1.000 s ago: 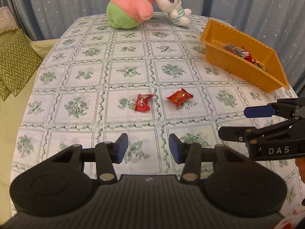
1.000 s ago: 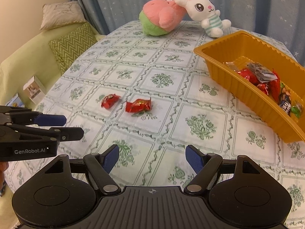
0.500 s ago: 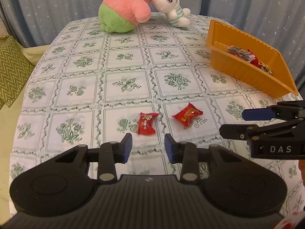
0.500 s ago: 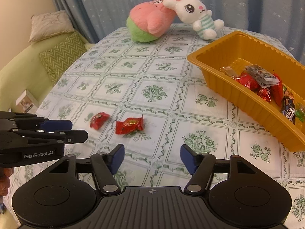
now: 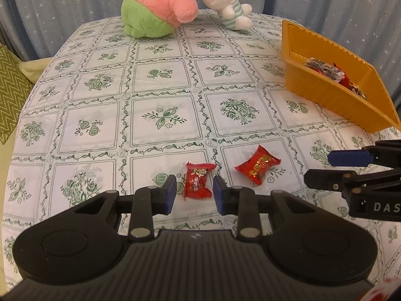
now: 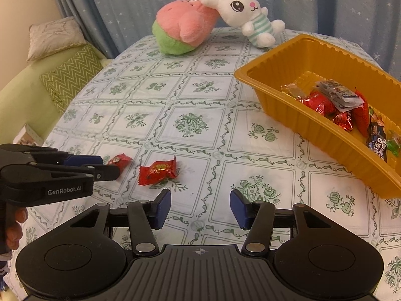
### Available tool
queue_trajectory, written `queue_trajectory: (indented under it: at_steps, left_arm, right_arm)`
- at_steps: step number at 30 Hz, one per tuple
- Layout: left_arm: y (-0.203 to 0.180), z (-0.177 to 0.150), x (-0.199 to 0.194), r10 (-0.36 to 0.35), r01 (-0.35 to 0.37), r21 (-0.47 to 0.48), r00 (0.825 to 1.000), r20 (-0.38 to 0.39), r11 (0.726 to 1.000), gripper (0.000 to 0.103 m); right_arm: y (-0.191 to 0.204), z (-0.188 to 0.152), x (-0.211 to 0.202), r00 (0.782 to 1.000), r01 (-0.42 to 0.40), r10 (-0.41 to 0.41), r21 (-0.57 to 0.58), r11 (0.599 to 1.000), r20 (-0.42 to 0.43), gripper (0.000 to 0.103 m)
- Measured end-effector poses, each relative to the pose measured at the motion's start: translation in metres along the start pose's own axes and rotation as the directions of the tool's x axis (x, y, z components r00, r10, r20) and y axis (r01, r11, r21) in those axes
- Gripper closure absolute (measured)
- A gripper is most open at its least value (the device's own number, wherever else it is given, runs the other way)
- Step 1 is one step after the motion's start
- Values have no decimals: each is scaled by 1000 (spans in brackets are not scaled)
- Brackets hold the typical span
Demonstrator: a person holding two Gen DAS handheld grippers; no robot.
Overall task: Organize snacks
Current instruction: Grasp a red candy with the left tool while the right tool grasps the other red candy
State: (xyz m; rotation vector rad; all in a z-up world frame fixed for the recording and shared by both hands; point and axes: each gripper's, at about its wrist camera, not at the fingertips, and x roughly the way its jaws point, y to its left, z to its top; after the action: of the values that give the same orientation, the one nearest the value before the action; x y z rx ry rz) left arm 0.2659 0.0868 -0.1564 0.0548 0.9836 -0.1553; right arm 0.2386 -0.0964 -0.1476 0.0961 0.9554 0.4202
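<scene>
Two red wrapped candies lie on the floral tablecloth. The left candy sits between the fingers of my left gripper, whose jaws are closing; a small gap still shows beside each pad. From the right wrist view that gripper covers part of the same candy. The second candy lies just ahead and left of my right gripper, whose jaws are closing on nothing. An orange tray at the right holds several wrapped snacks.
A pink-and-green plush and a white rabbit plush sit at the far table edge before a blue curtain. Green zigzag cushions lie on a sofa to the left. A hand holds the left gripper.
The left gripper moved forward and down until the left candy came between its fingers, and its jaws narrowed. The right gripper's jaws also narrowed and it edged forward a little.
</scene>
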Motion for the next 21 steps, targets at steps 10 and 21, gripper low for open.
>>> queue_trajectory:
  at_steps: [10, 21]
  left_arm:
    - [5, 4, 9, -26, 26, -8, 1000, -12, 1000, 85]
    - [29, -4, -10, -1, 1, -70, 1000, 8, 998, 86]
  right_arm:
    - [0, 5, 4, 1000, 3, -3, 2, 1000, -6, 50]
    - [20, 11, 16, 993, -108, 108, 3, 994, -41, 59]
